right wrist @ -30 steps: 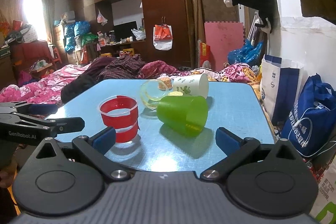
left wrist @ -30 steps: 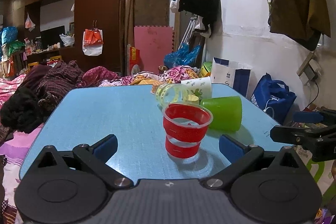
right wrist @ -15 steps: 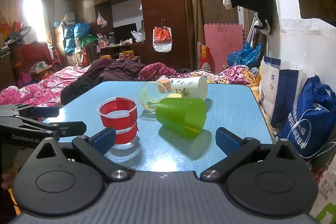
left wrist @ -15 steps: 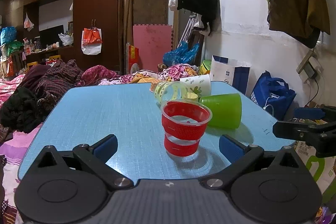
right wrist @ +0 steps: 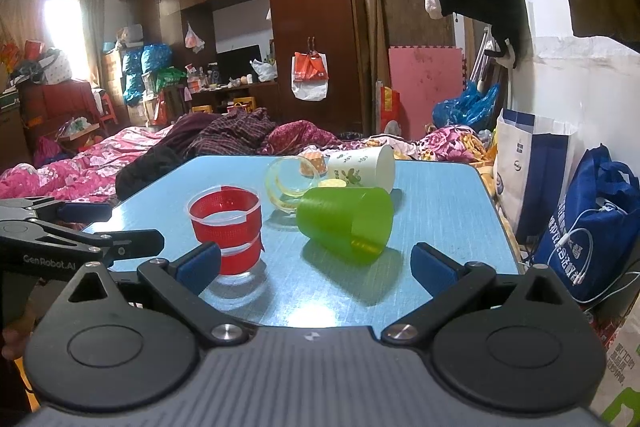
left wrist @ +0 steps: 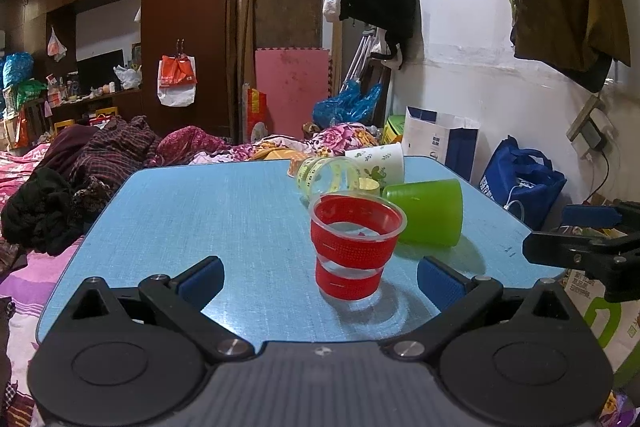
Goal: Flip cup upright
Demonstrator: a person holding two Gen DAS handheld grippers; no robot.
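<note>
A red-banded clear cup (left wrist: pixel 356 247) (right wrist: pixel 226 229) stands upright on the blue table (left wrist: pixel 208 211) (right wrist: pixel 440 203). A green cup (left wrist: pixel 428 211) (right wrist: pixel 346 223) lies on its side right of it. Behind, a clear cup with yellow print (left wrist: pixel 328 175) (right wrist: pixel 286 183) and a white paper cup (left wrist: pixel 378 163) (right wrist: pixel 362 169) also lie on their sides. My left gripper (left wrist: pixel 320 277) is open and empty just before the red cup. My right gripper (right wrist: pixel 316 263) is open and empty just before the green cup.
A bed with piled clothes (left wrist: pixel 72 167) (right wrist: pixel 224 135) lies left of and behind the table. A white-and-blue paper bag (right wrist: pixel 532 163) and a blue bag (right wrist: pixel 592 223) stand on the right by the wall. A small orange cup (right wrist: pixel 311 163) lies behind the clear cup.
Both grippers have drawn back slightly from the table; the cups look a little farther off. No cup has moved.
</note>
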